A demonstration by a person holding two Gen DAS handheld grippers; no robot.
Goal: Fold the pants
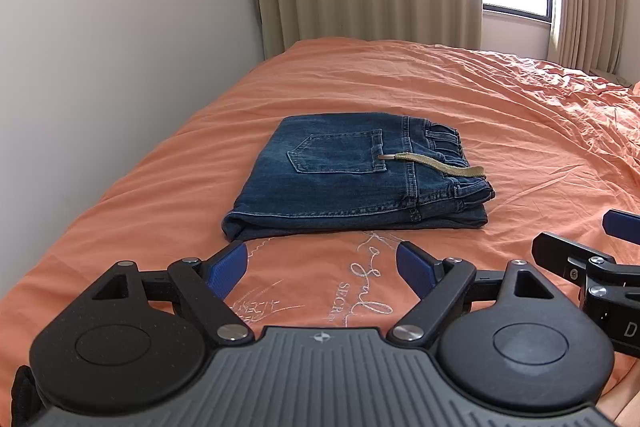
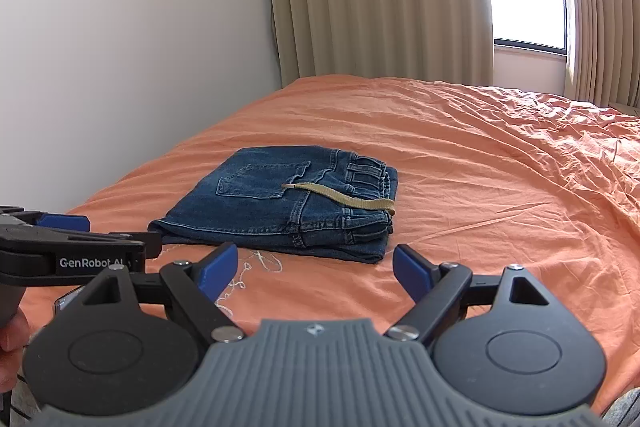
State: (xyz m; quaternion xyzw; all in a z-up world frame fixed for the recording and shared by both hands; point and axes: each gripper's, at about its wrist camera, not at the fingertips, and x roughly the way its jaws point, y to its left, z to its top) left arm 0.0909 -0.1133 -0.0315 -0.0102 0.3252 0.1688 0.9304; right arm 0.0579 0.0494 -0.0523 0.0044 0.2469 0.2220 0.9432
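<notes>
Pants point(image 1: 352, 175) beyond hand-held gripper point(image 1: 322, 269).

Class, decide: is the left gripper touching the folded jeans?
Apart. In the left wrist view, the open left gripper sits short of the folded jeans, with orange bedsheet showing between them.

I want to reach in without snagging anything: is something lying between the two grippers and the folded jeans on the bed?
Nothing visible. Only bare orange bedsheet with pale embroidery lies between the open left gripper, the open right gripper and the folded blue denim jeans. A khaki drawstring rests on top of the jeans.
</notes>
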